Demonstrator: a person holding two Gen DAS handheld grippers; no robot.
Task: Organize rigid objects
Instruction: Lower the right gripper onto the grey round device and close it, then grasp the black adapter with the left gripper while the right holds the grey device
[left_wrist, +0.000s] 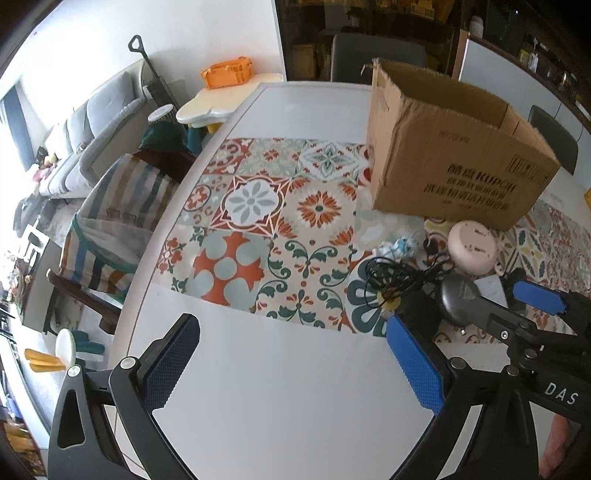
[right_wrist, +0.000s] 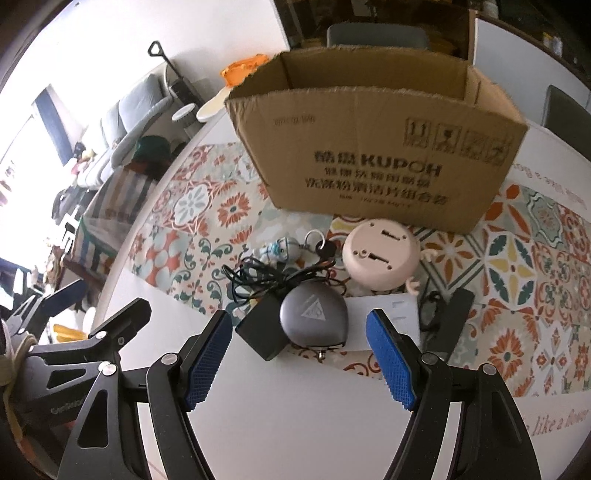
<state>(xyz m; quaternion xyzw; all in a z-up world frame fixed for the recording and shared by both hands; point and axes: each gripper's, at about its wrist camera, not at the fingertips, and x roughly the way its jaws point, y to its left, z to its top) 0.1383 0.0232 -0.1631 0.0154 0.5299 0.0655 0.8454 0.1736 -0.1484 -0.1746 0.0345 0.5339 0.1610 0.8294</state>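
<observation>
Smooth white worktop (left_wrist: 280, 387) with a rounded edge, half covered by a glossy patterned mat (left_wrist: 266, 221) of orange, teal and cream floral tiles. Beyond the edge, a grey sofa (left_wrist: 85, 136), a striped fabric chair cushion (left_wrist: 122, 206) and a small cream flower-shaped table carrying an orange plastic crate (left_wrist: 227, 72).

On the mat, an open brown corrugated cardboard box (right_wrist: 373, 147), upright, printed with dark lettering. Just in front of it, a cluster: round pale pink plastic disc (right_wrist: 380, 254) with slots on its upturned face; matte grey rounded-triangular case (right_wrist: 314, 319) with a triangle emblem; black cubic charger (right_wrist: 260, 330) touching the case's left side; tangled black cable (right_wrist: 273, 278); small blue-and-white figurine (right_wrist: 277, 251) beside a metal key ring; white card (right_wrist: 391, 314) under the case; flat black bar (right_wrist: 452, 321) at right.

Left tongs (left_wrist: 291, 365) spread wide, empty, over bare worktop. Right tongs (right_wrist: 299, 356) likewise released, blue textured pads (right_wrist: 207, 363) flanking the charger and grey case without touching them.
</observation>
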